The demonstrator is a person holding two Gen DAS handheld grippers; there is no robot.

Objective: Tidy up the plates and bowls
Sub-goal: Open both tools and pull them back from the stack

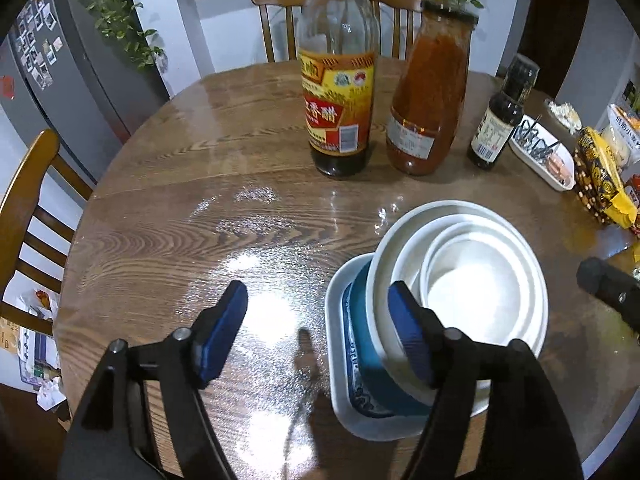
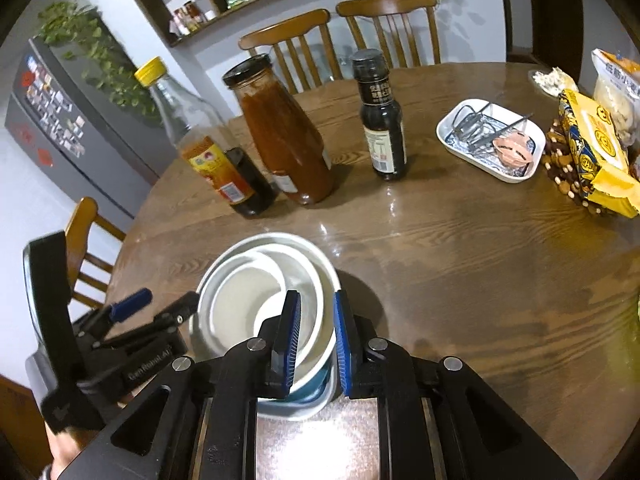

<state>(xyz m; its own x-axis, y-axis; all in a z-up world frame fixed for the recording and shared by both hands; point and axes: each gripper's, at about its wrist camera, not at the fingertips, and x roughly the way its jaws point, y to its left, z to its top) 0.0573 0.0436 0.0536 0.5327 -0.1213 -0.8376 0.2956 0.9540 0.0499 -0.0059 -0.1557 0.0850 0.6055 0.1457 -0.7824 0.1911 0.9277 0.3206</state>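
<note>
Straddling the near rim of the nested bowls (image 2: 264, 300), the right gripper (image 2: 316, 336) is sitting narrow, contact unclear; the left gripper (image 1: 320, 332) is hanging wide beside them. The bowls are resting on a rectangular plate (image 1: 340, 380); closing squarely should avoid tipping

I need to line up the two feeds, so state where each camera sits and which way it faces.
Left wrist: rides the left gripper, facing across the table toward three bottles; its open fingers show, one overlapping the bowl stack.
Right wrist: rides the right gripper, looking down at the bowl stack; its fingers straddle the rim.
Shared: stack, bottles, table.
</note>
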